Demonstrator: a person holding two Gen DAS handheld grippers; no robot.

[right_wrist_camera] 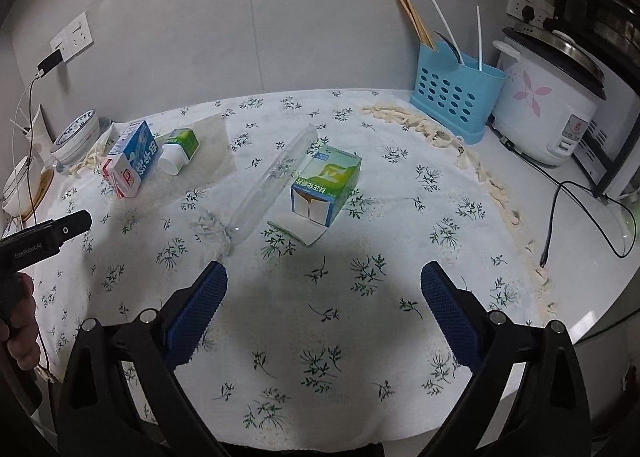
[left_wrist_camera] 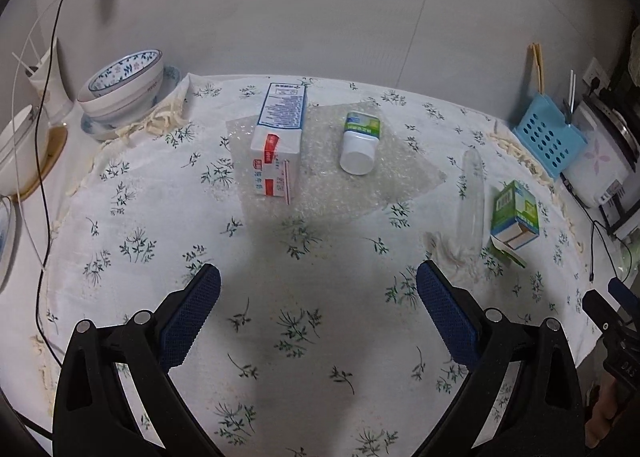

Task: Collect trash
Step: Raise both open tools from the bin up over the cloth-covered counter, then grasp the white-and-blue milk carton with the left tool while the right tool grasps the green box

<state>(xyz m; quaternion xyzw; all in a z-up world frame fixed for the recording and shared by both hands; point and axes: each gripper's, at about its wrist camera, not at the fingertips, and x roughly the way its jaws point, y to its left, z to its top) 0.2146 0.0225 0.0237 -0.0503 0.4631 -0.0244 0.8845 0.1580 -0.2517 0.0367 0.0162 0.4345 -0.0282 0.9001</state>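
Nearby, a clear tube [right_wrist_camera: 264, 189] lies beside the green box [right_wrist_camera: 326, 185], perhaps touching.

The rice cooker [right_wrist_camera: 548, 105] is cut off at the right edge. Print on the milk carton [left_wrist_camera: 278, 137] is too small to read.

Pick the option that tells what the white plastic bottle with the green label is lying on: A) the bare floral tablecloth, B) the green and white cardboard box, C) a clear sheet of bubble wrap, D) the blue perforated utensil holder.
C: the white plastic bottle with the green label lies on its side on the clear sheet of bubble wrap, beside the red, white and blue milk carton.
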